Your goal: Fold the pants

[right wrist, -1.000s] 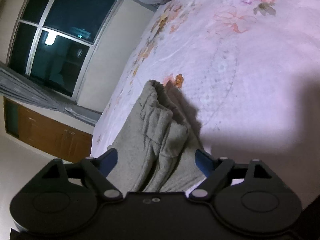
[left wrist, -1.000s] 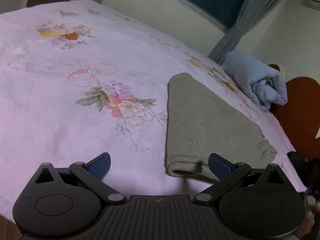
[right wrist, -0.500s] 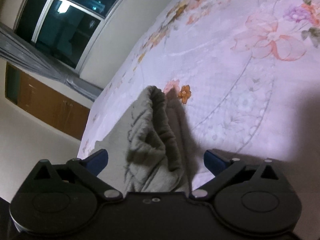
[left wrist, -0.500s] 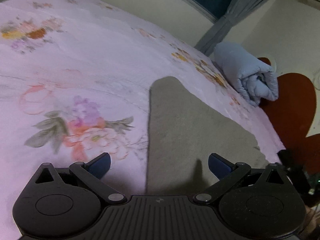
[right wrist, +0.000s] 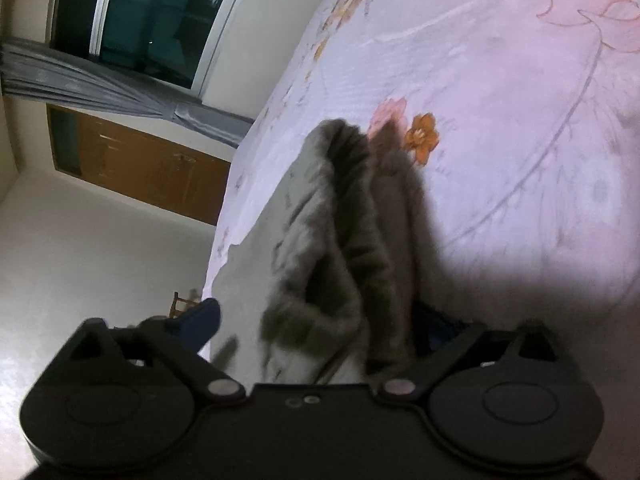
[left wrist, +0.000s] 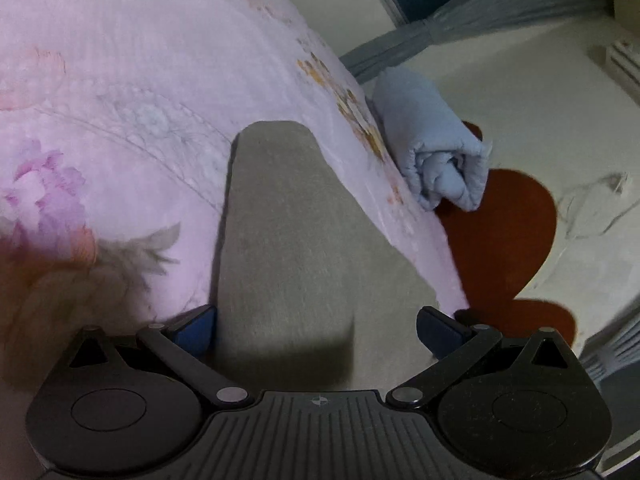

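The grey pants [left wrist: 288,240] lie folded into a flat strip on the pink floral bedsheet [left wrist: 120,92]. My left gripper [left wrist: 316,330] is open, its blue fingertips on either side of the near end of the strip, low over it. In the right wrist view the pants [right wrist: 340,232] show a bunched, layered end with an open fold. My right gripper [right wrist: 320,330] is open and straddles that end; its right fingertip is partly hidden behind the cloth.
A rolled light-blue blanket [left wrist: 436,160] lies at the bed's far right edge. A red-brown headboard [left wrist: 508,240] stands beyond it. A dark window [right wrist: 148,12], grey curtain [right wrist: 100,84] and wooden wardrobe [right wrist: 140,164] are past the bed's edge.
Both grippers have moved in closer and lower over the pants, which now fill the space between their fingertips. Both have stayed open.
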